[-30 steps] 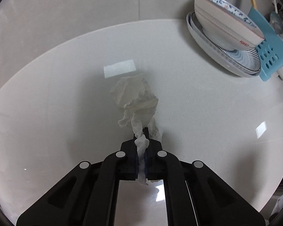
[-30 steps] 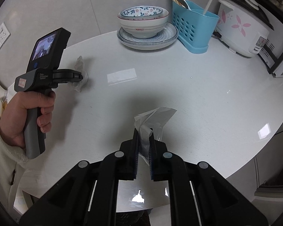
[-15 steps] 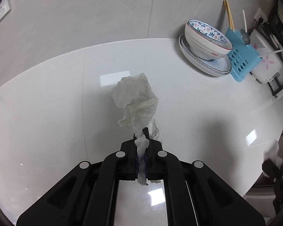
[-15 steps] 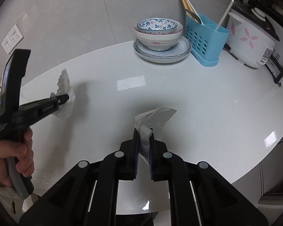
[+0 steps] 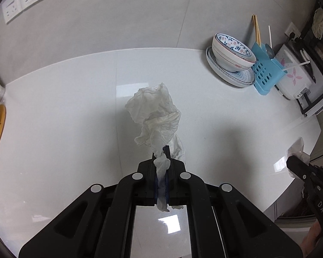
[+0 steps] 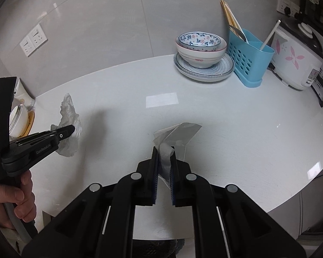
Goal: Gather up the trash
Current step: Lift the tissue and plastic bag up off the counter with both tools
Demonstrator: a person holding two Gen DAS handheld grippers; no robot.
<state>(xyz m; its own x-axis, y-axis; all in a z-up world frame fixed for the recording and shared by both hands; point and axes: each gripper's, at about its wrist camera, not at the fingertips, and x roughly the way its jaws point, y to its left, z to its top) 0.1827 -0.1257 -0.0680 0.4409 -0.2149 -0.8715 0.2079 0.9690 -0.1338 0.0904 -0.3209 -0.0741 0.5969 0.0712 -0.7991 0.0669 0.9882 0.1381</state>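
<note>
Left gripper (image 5: 161, 167): jaws clamped tight on a thin twisted tail of the crumpled tissue (image 5: 156, 116), the bulk hanging free above the desk (image 5: 64, 118). Risk: the tail tears or slips out during a quick swing.

Right gripper (image 6: 163, 161): jaws closed on a gathered corner of the clear plastic wrapper (image 6: 176, 133), also clear of the desk. Risk: the slick film slides from the pads.

No bin is visible in either view. Farther back, the stacked bowls (image 6: 201, 48) and blue utensil holder (image 6: 249, 58) stand well apart, posing little collision hazard.
</note>
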